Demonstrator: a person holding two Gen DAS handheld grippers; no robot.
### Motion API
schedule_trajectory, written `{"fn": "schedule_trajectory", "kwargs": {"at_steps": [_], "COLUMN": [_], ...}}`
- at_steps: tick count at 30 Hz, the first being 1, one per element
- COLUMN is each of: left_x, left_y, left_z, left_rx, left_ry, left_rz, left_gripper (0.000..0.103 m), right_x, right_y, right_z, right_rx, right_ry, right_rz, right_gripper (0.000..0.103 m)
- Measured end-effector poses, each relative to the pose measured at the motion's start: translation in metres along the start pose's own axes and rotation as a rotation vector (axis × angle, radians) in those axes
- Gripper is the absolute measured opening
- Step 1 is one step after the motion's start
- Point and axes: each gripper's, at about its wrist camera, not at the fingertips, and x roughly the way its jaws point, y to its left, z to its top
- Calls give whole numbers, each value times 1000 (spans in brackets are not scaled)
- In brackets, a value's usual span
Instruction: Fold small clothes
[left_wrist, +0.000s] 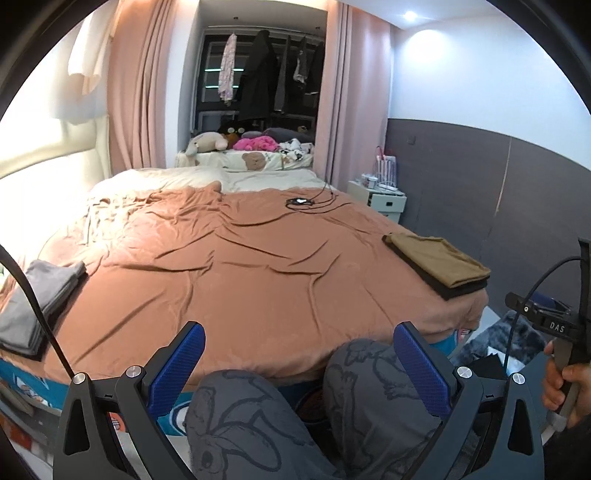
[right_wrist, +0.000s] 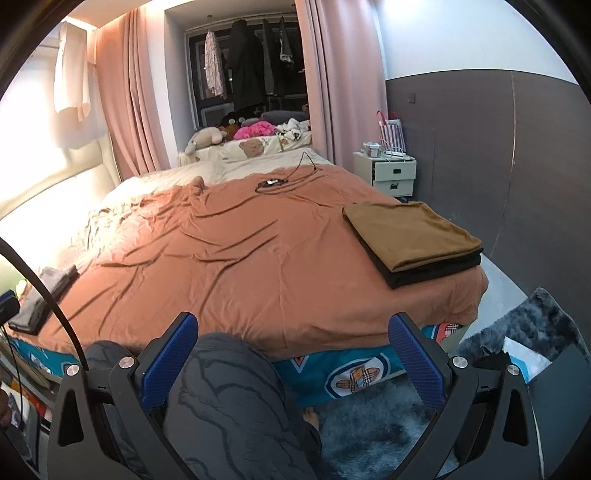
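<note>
A folded stack with a tan-brown garment (left_wrist: 439, 264) on top of a black one lies at the bed's right front corner; it also shows in the right wrist view (right_wrist: 413, 234). A pile of grey clothes (left_wrist: 35, 299) lies at the bed's left edge, and shows small in the right wrist view (right_wrist: 40, 299). My left gripper (left_wrist: 299, 354) is open and empty, held over the person's knees before the bed's front edge. My right gripper (right_wrist: 291, 347) is open and empty, also short of the bed. The right gripper's handle (left_wrist: 565, 332) shows at the right edge of the left wrist view.
The bed is covered by a wrinkled orange-brown sheet (left_wrist: 229, 266). A small black device with cables (left_wrist: 299, 202) lies far back on it. A white nightstand (right_wrist: 393, 173) stands at the right. A grey shaggy rug (right_wrist: 376, 421) lies on the floor. The person's knees (left_wrist: 258, 413) are under the grippers.
</note>
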Motion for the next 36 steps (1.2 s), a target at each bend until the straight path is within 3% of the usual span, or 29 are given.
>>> {"fn": "schedule_trajectory", "kwargs": {"at_steps": [9,36], "left_x": [25,27], "left_y": [0,-2], "left_z": [-2,-8], "left_rx": [-23,-24], "left_ry": [46,47], "left_rz": [10,2], "left_gripper": [102,103], "right_x": [14,16], "right_y": [2,-2], "right_z": [10,12], "right_rx": [0,-15], "right_ry": [44,58], "right_rz": [-18,-13], "right_gripper": [103,103]}}
